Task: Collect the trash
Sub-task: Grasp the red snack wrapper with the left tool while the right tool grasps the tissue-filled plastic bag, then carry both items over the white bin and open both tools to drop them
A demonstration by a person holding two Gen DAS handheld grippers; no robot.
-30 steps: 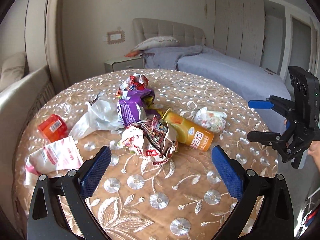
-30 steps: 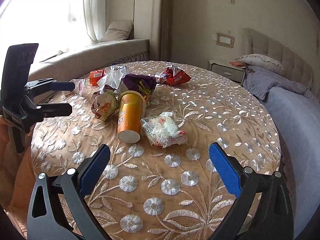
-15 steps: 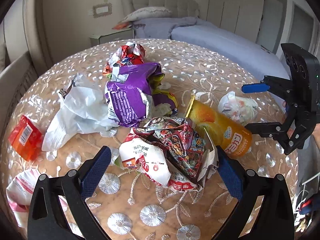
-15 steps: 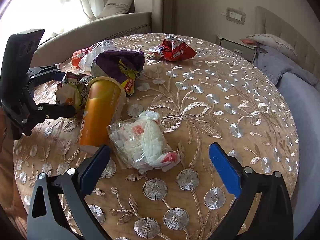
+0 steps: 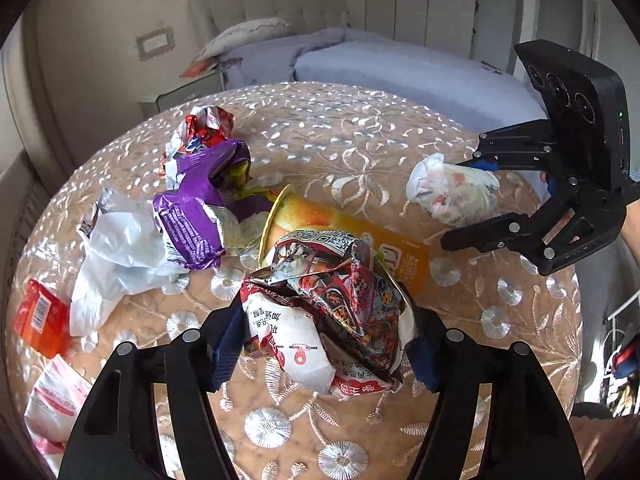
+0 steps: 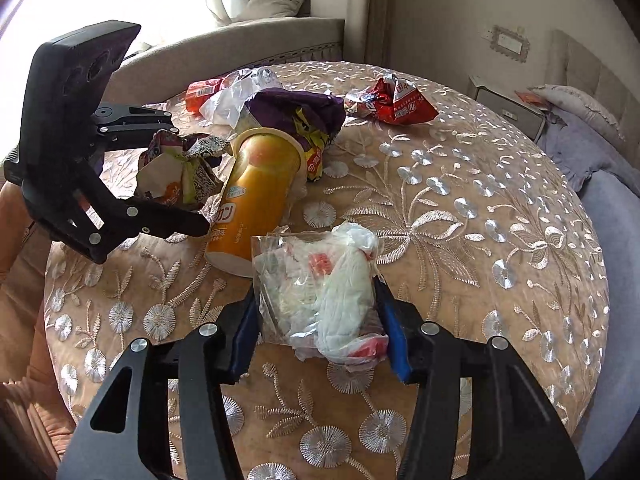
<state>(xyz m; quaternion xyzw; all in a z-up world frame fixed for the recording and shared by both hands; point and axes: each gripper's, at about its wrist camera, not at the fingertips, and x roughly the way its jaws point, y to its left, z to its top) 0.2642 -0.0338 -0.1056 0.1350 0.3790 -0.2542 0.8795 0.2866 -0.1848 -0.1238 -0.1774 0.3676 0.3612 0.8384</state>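
A crumpled red and white snack wrapper [image 5: 320, 304] lies on the round embroidered table [image 5: 360, 140]. My left gripper [image 5: 324, 352] is closing on it, both blue pads touching its sides. The right wrist view shows the same gripper [image 6: 186, 174] around that wrapper [image 6: 176, 176]. A clear plastic bag with white tissue [image 6: 320, 280] sits between the pads of my right gripper [image 6: 320, 332], whose jaws are closing and touch it on both sides. From the left wrist view the right gripper [image 5: 464, 204] straddles that bag [image 5: 452, 192].
An orange tube can [image 6: 256, 200] lies on its side between the two grippers. Behind it are a purple bag [image 5: 192, 216], a red wrapper [image 5: 204, 128], a white plastic bag [image 5: 116, 248], a red-orange pack [image 5: 38, 320] and a pink-white pack [image 5: 56, 400]. A bed [image 5: 400, 68] stands beyond the table.
Both grippers moved forward and down onto the trash. The jaws, wide open before, have narrowed: the left around the crumpled wrapper, the right around the clear bag.
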